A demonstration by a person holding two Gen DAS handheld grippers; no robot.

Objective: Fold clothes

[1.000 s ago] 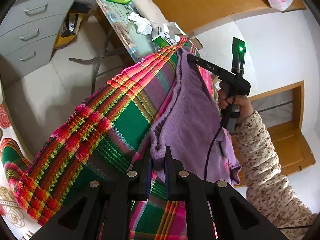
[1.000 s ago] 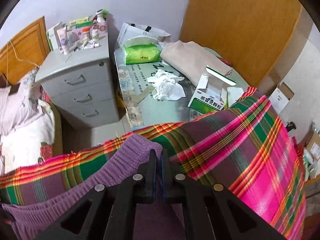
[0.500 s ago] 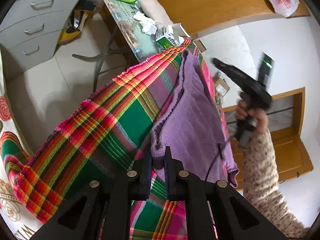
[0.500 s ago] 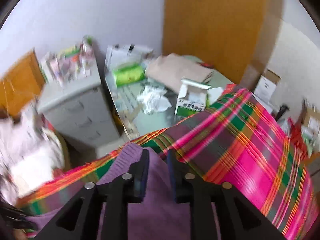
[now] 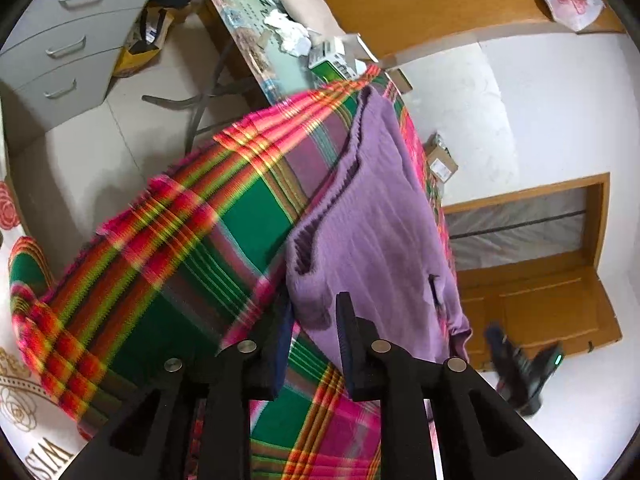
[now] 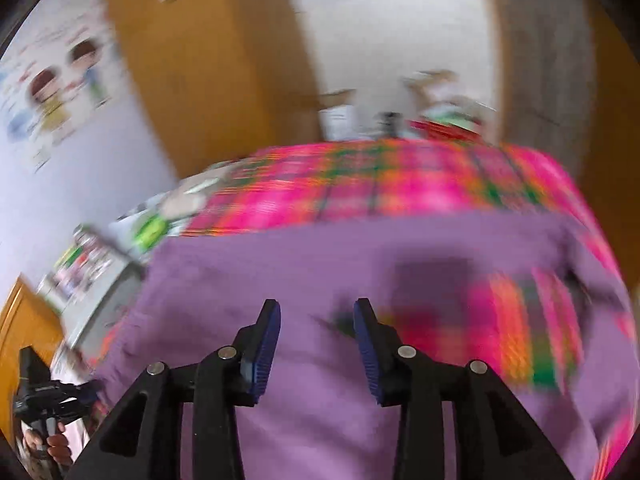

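Spreading both jaws wide, your left gripper (image 5: 312,320) and right gripper (image 6: 316,320) hovered over one ribbed purple knit (image 5: 380,220) on one plaid cloth (image 5: 200,240) at 12 o'clock.

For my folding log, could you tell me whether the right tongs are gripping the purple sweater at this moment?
No, the right tongs stand open above the purple sweater, with a clear gap between the pads and no fabric pinched.

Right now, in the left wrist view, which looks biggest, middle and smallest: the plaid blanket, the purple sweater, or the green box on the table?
1. plaid blanket, the largest.
2. purple sweater.
3. green box, the smallest, though it lies farthest from the camera, which shrinks it.
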